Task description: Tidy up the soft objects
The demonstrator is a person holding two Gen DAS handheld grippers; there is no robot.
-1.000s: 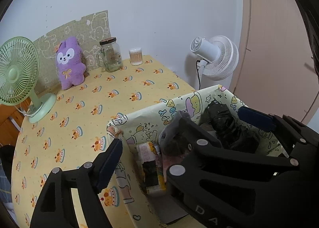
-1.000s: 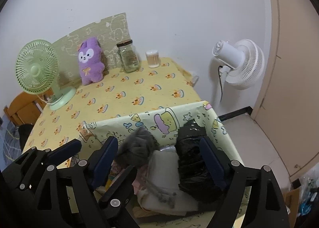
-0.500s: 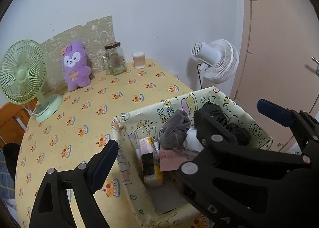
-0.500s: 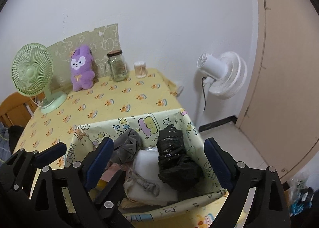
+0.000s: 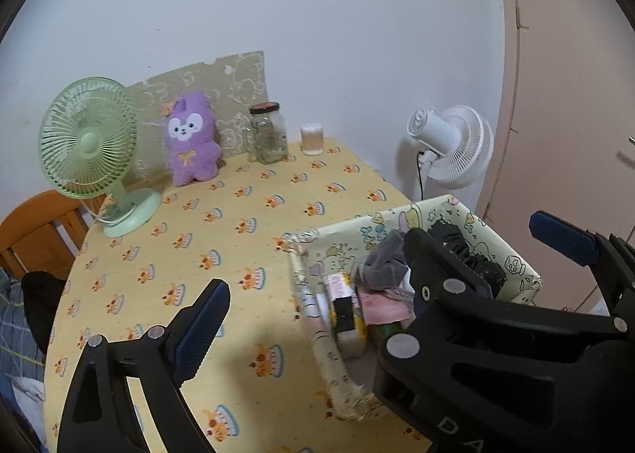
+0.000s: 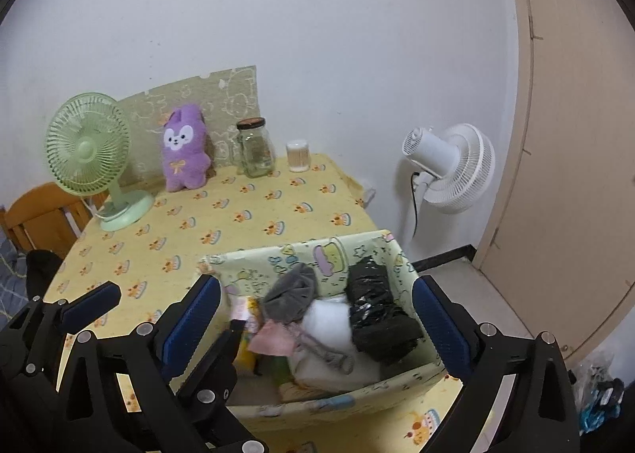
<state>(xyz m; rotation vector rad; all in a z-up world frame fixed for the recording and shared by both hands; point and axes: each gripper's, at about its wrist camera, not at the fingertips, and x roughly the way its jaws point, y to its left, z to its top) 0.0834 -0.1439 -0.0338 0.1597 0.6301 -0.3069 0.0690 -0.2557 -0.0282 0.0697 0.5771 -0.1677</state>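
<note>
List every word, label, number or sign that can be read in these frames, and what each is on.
"DA": raised letters, cut off by the frame edge, on the black body of the right gripper as seen in the left wrist view.
Packet labels inside the patterned fabric box: too small and blurred to read.
Box and tablecloth prints: cartoon drawings only, no readable words.

Storage box (image 6: 317, 403): printed fabric, matt. Black bag (image 6: 377, 318): crinkled glossy plastic. Grey item (image 6: 291, 294): soft knit cloth. Purple plush (image 6: 184, 153): fuzzy. Jar (image 6: 256, 149): clear glass, glossy. Tablecloth (image 6: 222, 223): smooth, slight sheen. Chair (image 6: 35, 215): varnished wood. Green fan (image 6: 89, 151): smooth plastic.
</note>
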